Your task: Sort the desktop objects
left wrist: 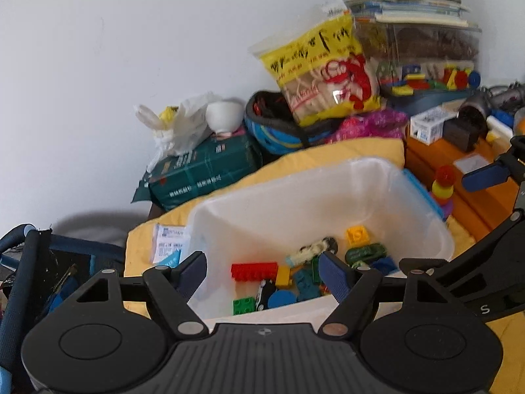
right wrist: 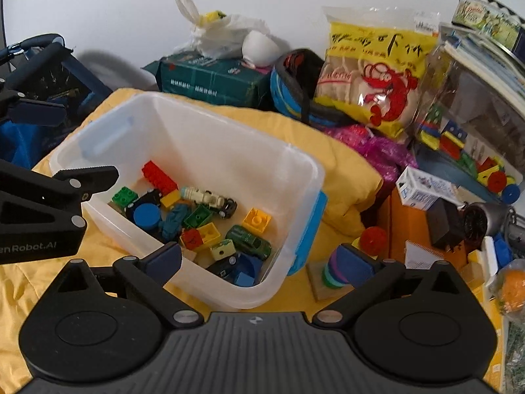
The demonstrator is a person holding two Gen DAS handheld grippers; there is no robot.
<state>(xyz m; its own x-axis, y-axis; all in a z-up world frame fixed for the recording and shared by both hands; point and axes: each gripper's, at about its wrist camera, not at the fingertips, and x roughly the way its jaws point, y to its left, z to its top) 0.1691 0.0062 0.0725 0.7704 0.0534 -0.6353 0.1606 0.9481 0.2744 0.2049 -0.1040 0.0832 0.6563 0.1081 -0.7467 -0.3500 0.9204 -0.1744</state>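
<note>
While both tools hang above the yellow cloth [right wrist: 341, 164], a clear plastic bin [right wrist: 295, 177] sits in the middle of it, holding a loose heap of toys. The left tool [left wrist: 264, 274] is spread wide with nothing between its fingers, hovering over the bin's near rim. The right tool [right wrist: 259, 262] is also wide and empty, its left finger over the bin's near wall and its right finger in front of a ring-stacking toy [right wrist: 334, 272] that stands just right of the bin. Inside the bin lie a red brick [right wrist: 159, 175], a green toy car [right wrist: 249, 241], a cream toy car [right wrist: 210, 198] and a blue disc [right wrist: 146, 215]. Beyond the bin, against the far wall, rest a green package [right wrist: 213, 80] and a yellow snack bag [right wrist: 370, 69].
</note>
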